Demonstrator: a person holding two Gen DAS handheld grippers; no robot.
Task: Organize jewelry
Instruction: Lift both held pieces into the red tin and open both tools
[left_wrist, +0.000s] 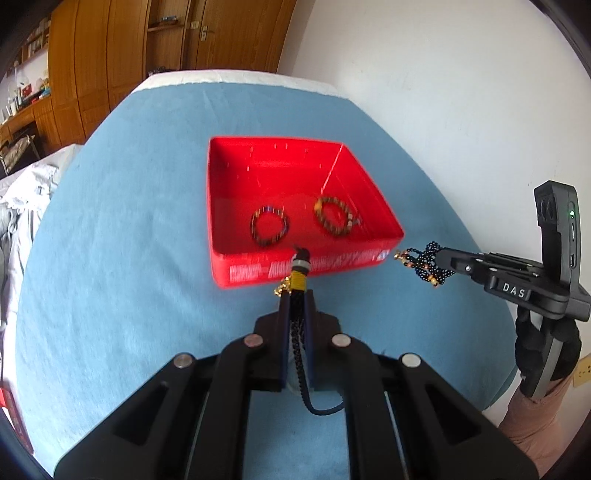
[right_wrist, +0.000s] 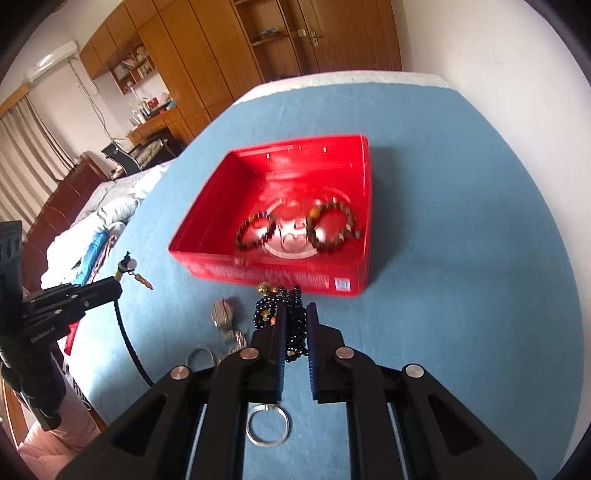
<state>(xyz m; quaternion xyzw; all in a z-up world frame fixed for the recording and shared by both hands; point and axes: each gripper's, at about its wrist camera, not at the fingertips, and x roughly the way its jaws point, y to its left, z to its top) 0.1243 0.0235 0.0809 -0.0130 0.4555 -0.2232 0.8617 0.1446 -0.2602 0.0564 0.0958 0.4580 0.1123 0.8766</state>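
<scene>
A red box (left_wrist: 221, 206) (right_wrist: 207, 229) sits on the blue cloth and holds two dark beaded bracelets (left_wrist: 269, 226) (left_wrist: 334, 216) (right_wrist: 255, 229) (right_wrist: 332, 225). My left gripper (left_wrist: 296, 295) is shut on a black cord necklace (left_wrist: 301, 354) with a yellow and grey pendant (left_wrist: 299, 273), just in front of the box's near wall; it also shows in the right wrist view (right_wrist: 110, 290). My right gripper (right_wrist: 296, 310) is shut on a black bead necklace (right_wrist: 291, 314) near the box's near right corner, also seen in the left wrist view (left_wrist: 430, 264).
Loose jewelry lies on the cloth near me: a silver bangle (right_wrist: 267, 424), a silver ring (right_wrist: 201, 356) and a metal clasp piece (right_wrist: 221, 314). A white wall (left_wrist: 461, 92) runs along the right. A bed with bedding (right_wrist: 92, 229) stands left.
</scene>
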